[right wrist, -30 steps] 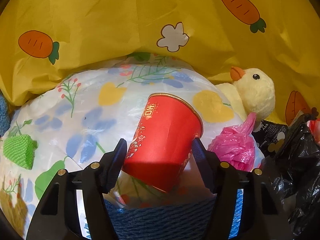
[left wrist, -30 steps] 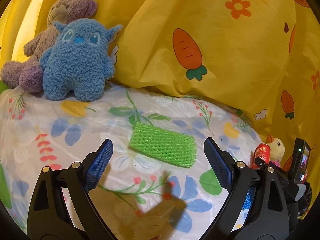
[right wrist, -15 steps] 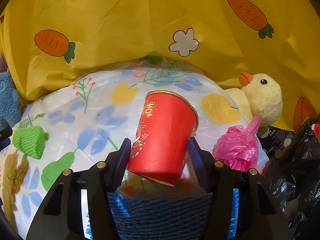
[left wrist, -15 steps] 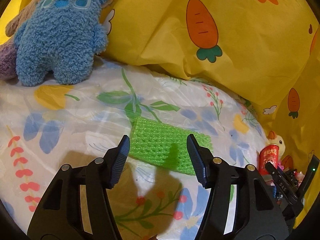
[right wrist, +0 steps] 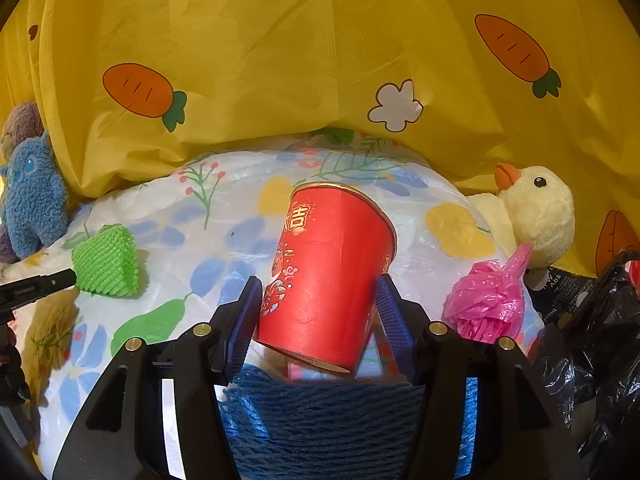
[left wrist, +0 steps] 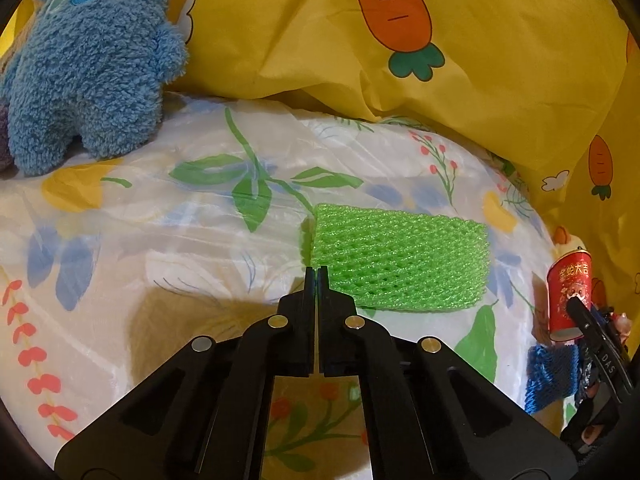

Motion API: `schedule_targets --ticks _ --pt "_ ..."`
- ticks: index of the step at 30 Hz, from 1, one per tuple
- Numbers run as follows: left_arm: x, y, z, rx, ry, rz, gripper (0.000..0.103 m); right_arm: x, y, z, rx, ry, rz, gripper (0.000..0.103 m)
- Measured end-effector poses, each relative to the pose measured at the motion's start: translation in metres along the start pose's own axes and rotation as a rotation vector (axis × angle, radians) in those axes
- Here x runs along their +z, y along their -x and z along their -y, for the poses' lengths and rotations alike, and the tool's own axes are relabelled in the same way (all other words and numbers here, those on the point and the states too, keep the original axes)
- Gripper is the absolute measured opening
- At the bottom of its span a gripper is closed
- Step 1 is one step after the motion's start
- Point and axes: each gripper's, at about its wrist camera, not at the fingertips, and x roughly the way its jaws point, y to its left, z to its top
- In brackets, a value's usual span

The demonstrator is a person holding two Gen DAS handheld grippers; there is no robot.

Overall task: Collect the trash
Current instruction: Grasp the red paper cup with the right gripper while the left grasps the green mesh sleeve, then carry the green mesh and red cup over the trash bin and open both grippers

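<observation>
A green foam net [left wrist: 400,264] lies on the flowered white sheet [left wrist: 160,248]. My left gripper [left wrist: 316,274] is shut, its tips pinched together at the net's near left corner, where the edge curls up. The right wrist view shows the same net [right wrist: 106,266] with that gripper's tip [right wrist: 56,280] against its left side. My right gripper [right wrist: 318,292] is shut on a red paper cup [right wrist: 328,272], with the blue pads [right wrist: 246,316] pressing both its sides. The cup tilts above a blue knitted thing [right wrist: 320,420]. At the left wrist view's right edge, the cup [left wrist: 568,292] shows small.
A blue plush toy [left wrist: 88,64] sits at the back left, in front of a purple one [right wrist: 20,120]. A yellow duck plush [right wrist: 536,208], a pink plastic bag ball [right wrist: 488,300] and a black bag [right wrist: 600,340] crowd the right. Yellow carrot-print cloth [right wrist: 280,60] rises behind.
The left gripper came forward and down to the green net and its jaws went from wide open to shut. The right gripper kept the red cup and barely moved.
</observation>
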Motion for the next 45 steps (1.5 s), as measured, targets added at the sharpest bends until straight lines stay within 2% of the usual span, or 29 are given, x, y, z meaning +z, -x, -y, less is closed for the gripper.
schedule_targets --ticks 7,17,20,28,33,37,45 --pt "0.002 0.034 0.005 -0.037 0.014 0.085 0.0 0.002 0.021 0.001 0.049 -0.008 0.042 0.057" --pt "-0.003 0.099 0.041 -0.108 -0.052 0.195 0.0 0.0 0.078 0.006 0.117 0.007 0.122 0.057" --pt "-0.008 0.116 0.058 -0.125 -0.086 0.223 0.0 -0.002 0.097 0.01 0.125 0.016 0.147 0.057" --pt "-0.023 0.151 0.124 -0.239 -0.173 0.269 0.0 -0.007 0.141 0.035 0.107 0.002 0.204 0.057" --pt "-0.042 0.158 0.18 -0.34 -0.235 0.266 0.0 -0.01 0.165 0.069 0.043 -0.008 0.236 0.057" --pt "-0.06 0.157 0.233 -0.436 -0.289 0.247 0.0 -0.015 0.186 0.11 -0.054 -0.027 0.261 0.057" --pt "-0.102 0.14 0.343 -0.608 -0.38 0.15 0.0 -0.03 0.224 0.203 -0.256 -0.148 0.279 0.057"
